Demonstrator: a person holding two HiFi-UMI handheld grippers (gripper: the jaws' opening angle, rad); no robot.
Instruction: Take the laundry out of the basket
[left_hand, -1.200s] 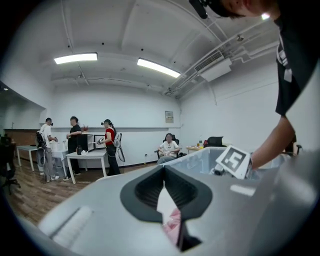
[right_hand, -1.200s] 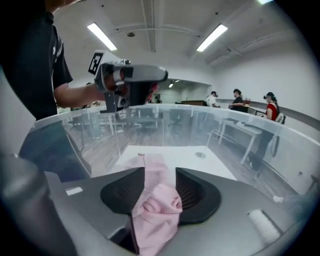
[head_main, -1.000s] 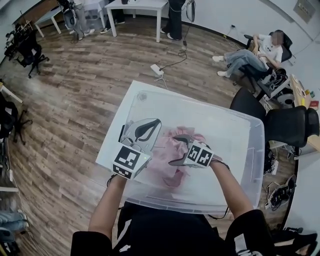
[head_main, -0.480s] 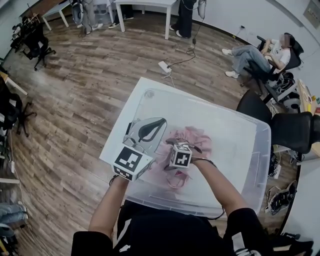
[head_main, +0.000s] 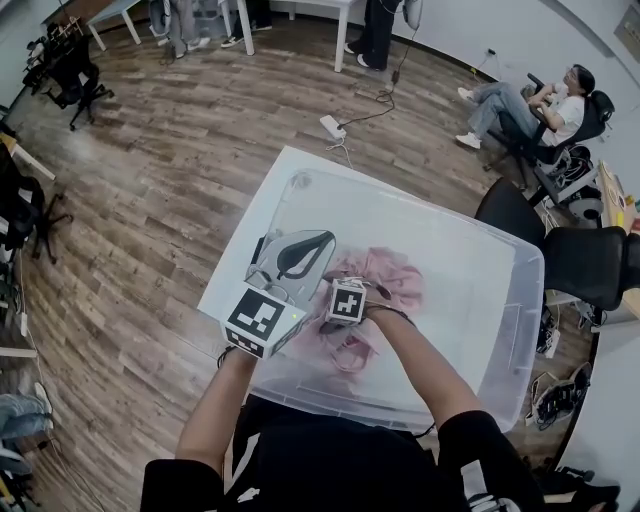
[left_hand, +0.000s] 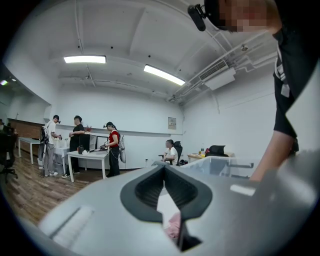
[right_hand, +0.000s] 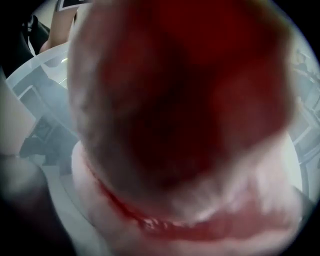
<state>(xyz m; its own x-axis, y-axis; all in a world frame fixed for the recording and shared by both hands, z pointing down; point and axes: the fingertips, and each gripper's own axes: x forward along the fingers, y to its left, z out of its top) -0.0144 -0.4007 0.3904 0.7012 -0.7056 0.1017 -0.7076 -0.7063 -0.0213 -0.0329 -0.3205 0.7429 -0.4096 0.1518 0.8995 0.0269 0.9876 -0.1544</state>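
A clear plastic basket (head_main: 522, 300) stands on a white table (head_main: 222, 300) in the head view. A heap of pink laundry (head_main: 402, 280) lies in its left half. My right gripper (head_main: 352, 314) points down into that heap. Its marker cube shows; its jaws, spread wide, are buried in the cloth. Pink laundry (right_hand: 200, 125) fills the right gripper view, blurred against the lens. My left gripper (head_main: 325, 241) hovers over the basket's left wall, shut and holding nothing. The left gripper view looks level across the room over the closed left gripper (left_hand: 164, 169).
Black office chairs (head_main: 590, 265) crowd the table's right side. A person sits in a chair (head_main: 520, 100) at the far right. A power strip (head_main: 330, 127) and cable lie on the wooden floor beyond the table. Several people stand at a desk (left_hand: 85, 155) across the room.
My right gripper swung left and tipped down into the pink laundry; its open jaws, seen a second ago, are now buried. The left gripper has barely moved.
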